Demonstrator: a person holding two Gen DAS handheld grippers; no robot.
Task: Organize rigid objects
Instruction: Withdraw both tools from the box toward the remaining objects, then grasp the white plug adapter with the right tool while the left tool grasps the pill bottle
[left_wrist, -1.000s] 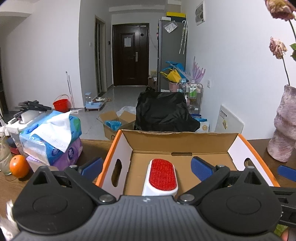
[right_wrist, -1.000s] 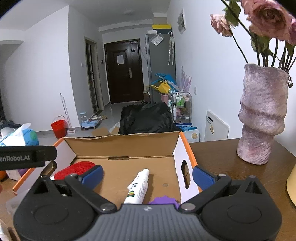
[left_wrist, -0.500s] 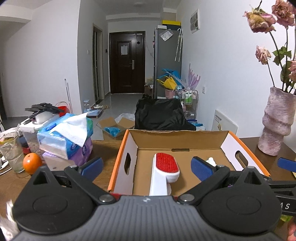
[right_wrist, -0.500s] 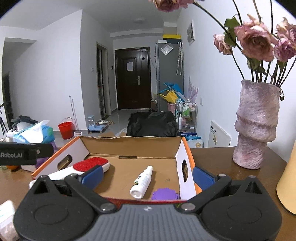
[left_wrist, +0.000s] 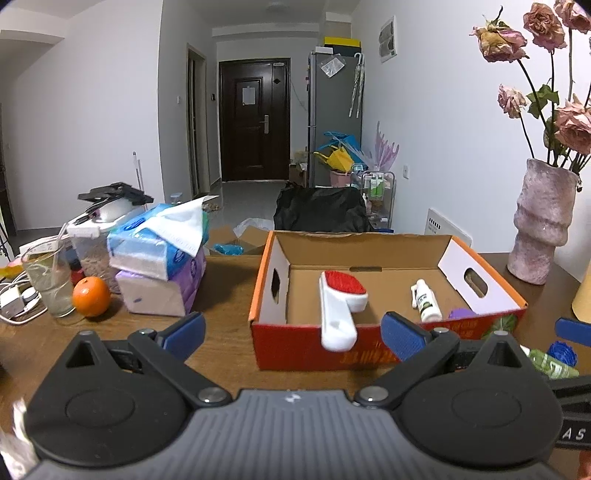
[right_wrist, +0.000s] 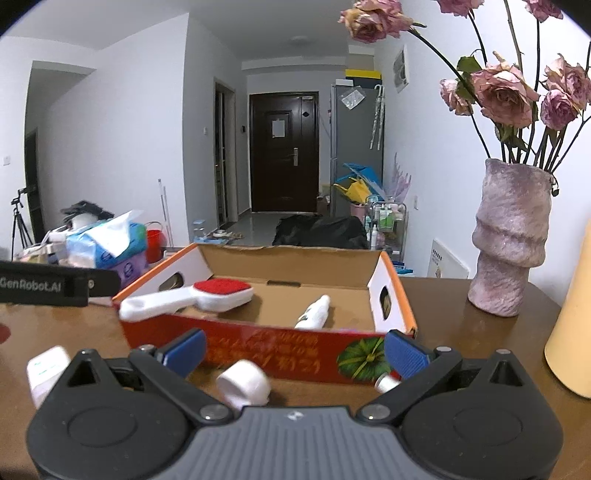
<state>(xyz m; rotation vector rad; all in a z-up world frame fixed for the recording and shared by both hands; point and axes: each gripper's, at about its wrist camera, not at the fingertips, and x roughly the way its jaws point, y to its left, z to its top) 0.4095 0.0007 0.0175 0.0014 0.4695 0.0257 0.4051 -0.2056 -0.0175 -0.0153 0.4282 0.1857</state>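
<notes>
Left claw (left_wrist: 291, 332) spread wide, gripping nothing, hovering above the wooden surface (left_wrist: 221, 332) short of the cardboard box (left_wrist: 388, 343). Right claw (right_wrist: 295, 350) likewise gaping and empty, facing the box's red front wall. Inside the box: a white lint brush (left_wrist: 341, 306) with a red pad, handle poking out over the front wall toward 6 o'clock — a small white spray bottle (left_wrist: 426, 304) at 3 o'clock of it, lying flat, and a purple item (left_wrist: 461, 314) partly hidden behind the front wall. Outside, on the surface before the box, seen from the right wrist: a white roll (right_wrist: 243, 384) between the blue fingers, blurred, and a white packet (right_wrist: 46, 373) at 9 o'clock. Tissue packs (left_wrist: 162, 266) and an orange (left_wrist: 91, 296) at 9 o'clock of the box; pink vase (left_wrist: 543, 229) at 3 o'clock.
</notes>
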